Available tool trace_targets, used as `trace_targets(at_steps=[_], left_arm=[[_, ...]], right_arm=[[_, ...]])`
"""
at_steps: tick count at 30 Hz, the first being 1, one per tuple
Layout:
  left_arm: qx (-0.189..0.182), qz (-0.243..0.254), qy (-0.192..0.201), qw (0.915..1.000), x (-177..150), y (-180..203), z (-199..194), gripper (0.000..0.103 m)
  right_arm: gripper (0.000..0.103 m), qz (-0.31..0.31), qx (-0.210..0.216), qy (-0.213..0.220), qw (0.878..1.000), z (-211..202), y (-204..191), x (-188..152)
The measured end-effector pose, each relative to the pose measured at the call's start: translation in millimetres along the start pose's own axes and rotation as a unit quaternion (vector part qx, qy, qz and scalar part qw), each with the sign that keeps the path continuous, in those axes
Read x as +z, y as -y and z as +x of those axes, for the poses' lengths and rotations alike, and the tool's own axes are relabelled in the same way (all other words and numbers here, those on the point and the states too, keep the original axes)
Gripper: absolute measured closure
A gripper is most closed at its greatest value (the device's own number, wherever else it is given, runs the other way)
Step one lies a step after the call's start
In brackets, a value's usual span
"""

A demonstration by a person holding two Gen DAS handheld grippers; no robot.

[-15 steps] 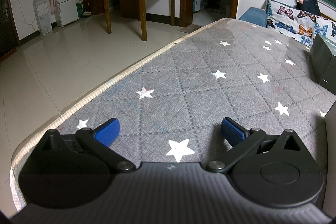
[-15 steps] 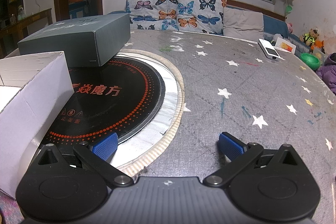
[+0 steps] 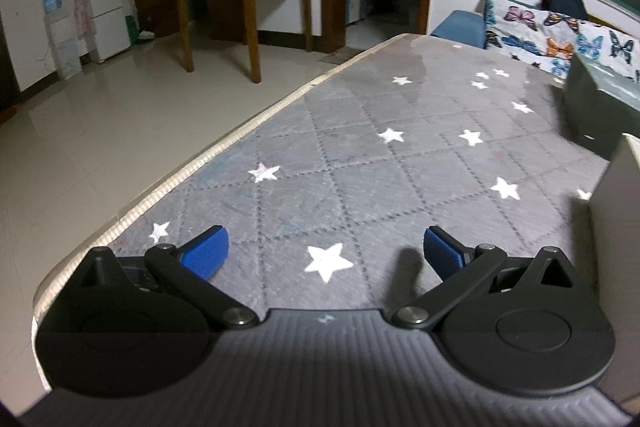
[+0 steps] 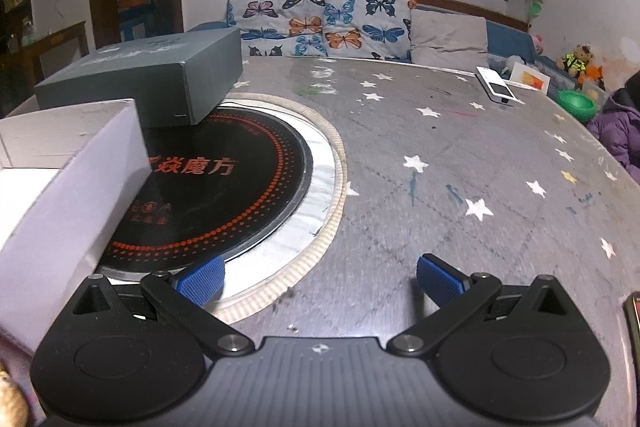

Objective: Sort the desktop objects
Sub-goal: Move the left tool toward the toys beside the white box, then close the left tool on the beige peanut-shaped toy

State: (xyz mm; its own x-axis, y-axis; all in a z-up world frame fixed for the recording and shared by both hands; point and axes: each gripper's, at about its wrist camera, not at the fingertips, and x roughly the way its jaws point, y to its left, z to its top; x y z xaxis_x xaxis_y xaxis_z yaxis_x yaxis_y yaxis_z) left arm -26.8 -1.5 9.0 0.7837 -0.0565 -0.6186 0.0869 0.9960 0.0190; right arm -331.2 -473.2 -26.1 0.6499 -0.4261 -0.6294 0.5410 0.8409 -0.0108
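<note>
The left gripper (image 3: 324, 247) hangs low over the grey star-printed tablecloth (image 3: 360, 163) with its two blue pads set wide and nothing between them; I judge that spread is a readiness to take something, though no small object lies within its reach. The right gripper (image 4: 318, 275) is likewise spread wide and empty, one pad (image 4: 200, 277) over the silver rim of the round induction hob (image 4: 224, 183) set into the table, the other over bare cloth.

Nearest to the right gripper, at its left, one white open-topped cardboard box (image 4: 60, 195) stands partly on the hob, probably as a bin for sorted things; what it holds is hidden. Behind it one dark grey-green closed box (image 4: 160, 83) also overlaps the hob, just beside the white one, so the two boxes keep together at the table's middle.

Far across the table, near its right edge, lie the loose things: one white handheld device (image 4: 498, 89), one white card with an orange picture (image 4: 530, 77) and one green bowl (image 4: 576, 103); all well apart from both boxes, so the scene fits either sorting still to come or items deliberately left out.
</note>
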Motion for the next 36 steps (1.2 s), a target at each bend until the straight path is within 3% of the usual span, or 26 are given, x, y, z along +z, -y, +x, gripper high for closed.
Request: trace_targets(at_steps=[11, 22, 29, 36], left_arm=[[-0.040, 0.035, 0.001, 0.9986, -7, 6, -46, 0.000], [-0.116, 0.079, 0.017, 0.9900, -15, 20, -113, 0.000], [-0.183, 0.116, 0.019, 0.9760, -17, 45, -145, 0.000], [-0.253, 0.166, 0.018, 0.9530, -20, 74, -170, 0.000]], right_arm=[[0.000, -0.035, 0.018, -0.021, 0.999, -31, -21, -11], [0.000, -0.062, 0.070, -0.029, 0.995, -75, -30, -28], [0.000, -0.080, 0.113, -0.026, 0.990, -101, -45, -36], [0.001, -0.094, 0.154, -0.027, 0.983, -115, -65, -38]])
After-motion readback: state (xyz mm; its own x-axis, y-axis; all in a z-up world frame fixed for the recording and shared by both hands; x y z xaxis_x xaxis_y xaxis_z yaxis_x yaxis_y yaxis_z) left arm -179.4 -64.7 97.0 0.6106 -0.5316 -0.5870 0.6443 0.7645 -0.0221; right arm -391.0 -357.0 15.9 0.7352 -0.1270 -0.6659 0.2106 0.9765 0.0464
